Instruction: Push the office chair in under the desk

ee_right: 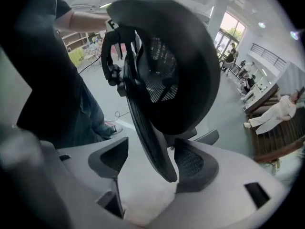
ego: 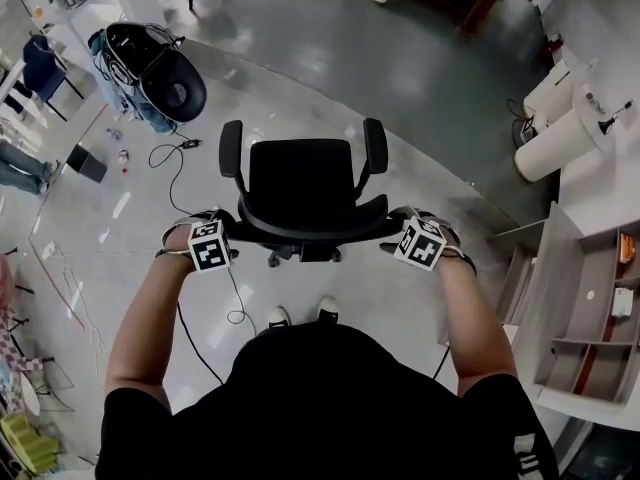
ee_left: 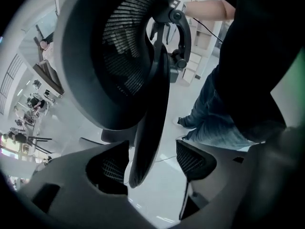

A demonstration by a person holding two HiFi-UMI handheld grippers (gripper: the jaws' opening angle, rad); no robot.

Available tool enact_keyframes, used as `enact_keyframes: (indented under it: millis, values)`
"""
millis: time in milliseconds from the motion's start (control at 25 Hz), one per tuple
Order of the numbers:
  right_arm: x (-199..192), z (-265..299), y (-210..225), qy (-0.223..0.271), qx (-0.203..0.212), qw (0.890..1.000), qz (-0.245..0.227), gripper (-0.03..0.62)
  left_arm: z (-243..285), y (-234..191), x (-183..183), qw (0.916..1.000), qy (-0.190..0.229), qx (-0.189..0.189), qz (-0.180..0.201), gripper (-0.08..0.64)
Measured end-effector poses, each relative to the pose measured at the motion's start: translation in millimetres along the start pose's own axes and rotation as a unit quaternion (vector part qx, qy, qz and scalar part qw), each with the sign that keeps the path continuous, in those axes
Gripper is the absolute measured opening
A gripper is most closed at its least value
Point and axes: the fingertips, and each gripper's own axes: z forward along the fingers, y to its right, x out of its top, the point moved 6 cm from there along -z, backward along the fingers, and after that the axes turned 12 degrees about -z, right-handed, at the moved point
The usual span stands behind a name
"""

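Left gripper [ee_left: 153,166]: jaws spread wide and clamped on nothing. The rim of the backrest [ee_left: 147,109] stands in the gap.
Backrest in left jaws: close against the jaw farther from the person, and whether it touches I cannot tell. The jaw on the person's side stands clear of it.
Right gripper [ee_right: 150,168]: jaws likewise wide apart with nothing gripped. The backrest's other end runs down between them.
Backrest in right jaws: nearer the jaw away from the person, with open space before the nearer jaw.
Office chair [ego: 300,173]: black, directly ahead of both grippers, its seat facing away from the person. The grippers sit at the two ends of the backrest's top edge, pointing steeply down.
Armrests [ego: 231,148]: beyond the grippers, one on each side of the seat.
Shoes [ego: 300,315]: behind the grippers and between them, on the pale floor [ego: 400,98].
Shelf unit [ego: 590,298]: white, well out to the right gripper's outer side.
Cable [ego: 178,173]: on the floor just beyond the left gripper, towards a second black chair [ego: 160,68] farther off.
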Motion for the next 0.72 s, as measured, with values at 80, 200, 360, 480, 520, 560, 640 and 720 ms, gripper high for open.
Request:
enact_keyframes:
  millis: [80, 200, 360, 480, 520, 560, 640, 720]
  values:
    - [-2.5, 13.8, -1.9, -0.011, 0.010, 1.000, -0.013, 0.293, 9.3, 0.9, 1.4, 0.9999, -0.013, -0.005, 0.006, 0.319]
    - [-5.4, 31.7, -3.9, -0.024, 0.023, 0.999, -0.030, 0.293, 23.0, 4.4, 3.6, 0.9996, -0.020, -0.018, 0.013, 0.319]
    - [-10.4, 46.1, -1.1, -0.035, 0.029, 0.998, -0.044, 0.293, 39.2, 1.8, 3.6, 0.9986, -0.039, 0.002, 0.037, 0.309]
    - [-14.4, 52.0, 0.8, -0.040, 0.028, 0.998, -0.046, 0.293, 52.8, -0.3, -2.2, 0.9957, -0.060, 0.031, 0.063, 0.298]
    - [-14.9, 53.9, 0.8, -0.041, 0.029, 0.998, -0.046, 0.293, 56.1, -0.6, -4.0, 0.9954, -0.059, 0.038, 0.065, 0.298]
    - [-15.1, 56.0, 0.7, -0.042, 0.030, 0.998, -0.047, 0.293, 58.3, -1.3, -5.0, 0.9954, -0.055, 0.045, 0.064, 0.290]
    - [-15.9, 60.5, 0.7, -0.047, 0.029, 0.997, -0.055, 0.293, 60.6, -4.0, -4.6, 0.9952, -0.044, 0.061, 0.063, 0.245]
    - [-16.7, 64.9, 2.0, -0.053, 0.024, 0.996, -0.064, 0.293, 61.5, -7.5, -3.0, 0.9946, -0.037, 0.074, 0.063, 0.200]
